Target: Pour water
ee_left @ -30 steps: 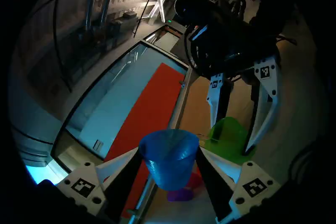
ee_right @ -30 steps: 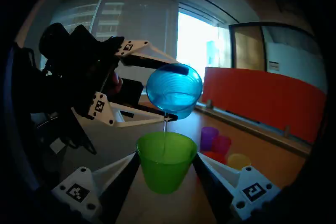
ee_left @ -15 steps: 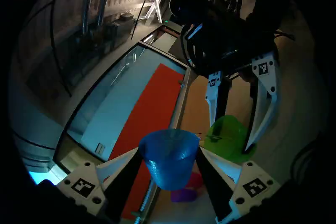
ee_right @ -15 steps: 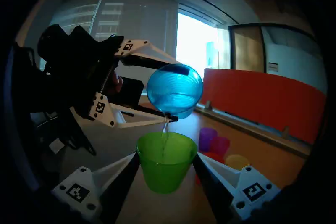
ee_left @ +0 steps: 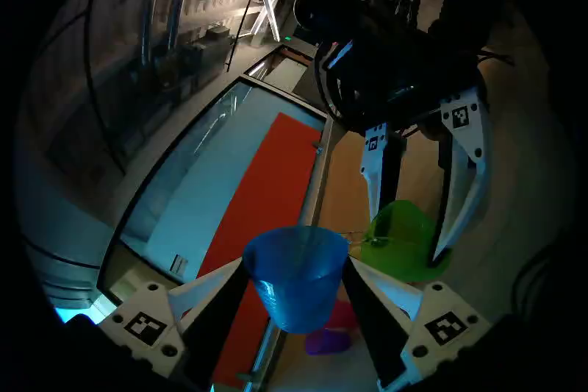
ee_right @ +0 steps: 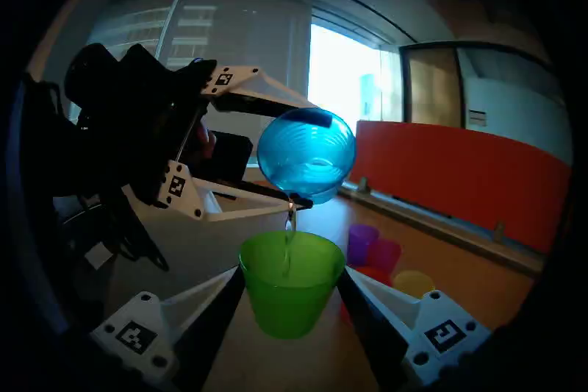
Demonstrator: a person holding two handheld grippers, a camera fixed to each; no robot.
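My left gripper (ee_left: pixel 294 285) is shut on a blue cup (ee_left: pixel 296 274), which it holds tipped on its side. In the right gripper view that blue cup (ee_right: pixel 306 154) hangs above a green cup (ee_right: pixel 291 282), mouth facing me, and a thin stream of water (ee_right: pixel 289 234) falls from its lip into the green one. My right gripper (ee_right: pixel 291 296) is shut on the green cup and holds it upright. The left gripper view shows the green cup (ee_left: pixel 400 237) between the right gripper's white fingers (ee_left: pixel 465 186), just beyond the blue cup.
Several small cups stand on the wooden table (ee_right: pixel 456 267): purple (ee_right: pixel 363 241), magenta (ee_right: pixel 384 254) and yellow (ee_right: pixel 413 283). An orange partition (ee_right: pixel 470 171) runs along the table's far edge. A person's hand (ee_right: pixel 202 143) holds the left gripper.
The blue cup has tilted slightly further and the water stream keeps running into the green cup. Both grippers have stayed nearly in place.
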